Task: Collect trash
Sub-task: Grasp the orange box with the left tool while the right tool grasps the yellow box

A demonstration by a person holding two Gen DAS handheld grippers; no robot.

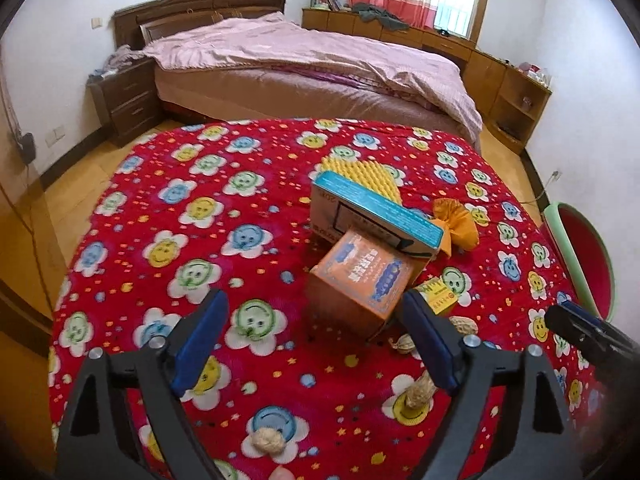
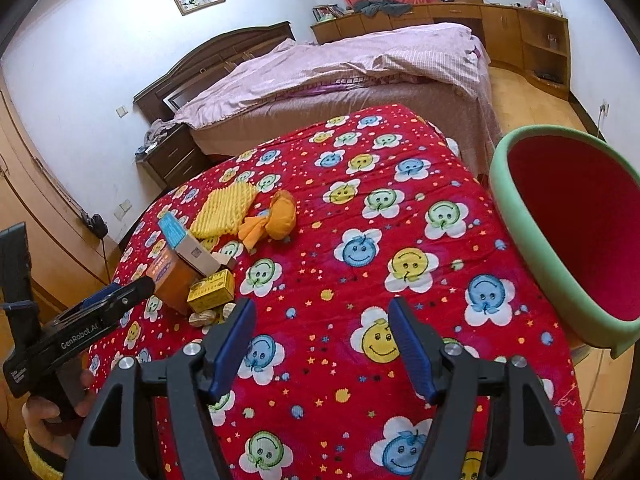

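Trash lies on a red smiley-flower cloth (image 1: 168,216). An orange box (image 1: 360,280) stands just ahead of my open, empty left gripper (image 1: 314,312), with a teal-edged carton (image 1: 376,212) leaning on it. A small yellow box (image 1: 438,298), an orange tied bag (image 1: 456,220), a yellow foam net (image 1: 360,172) and several peanut shells (image 1: 418,394) lie around. My right gripper (image 2: 322,320) is open and empty above bare cloth (image 2: 400,216). The right wrist view shows the orange box (image 2: 172,276), the yellow box (image 2: 211,290), the bag (image 2: 276,218) and the left gripper (image 2: 116,294).
A green-rimmed red bin (image 2: 560,240) stands at the table's right edge; it also shows in the left wrist view (image 1: 584,256). Behind the table are a bed (image 1: 304,68), a nightstand (image 1: 128,100) and wooden cabinets (image 1: 500,80).
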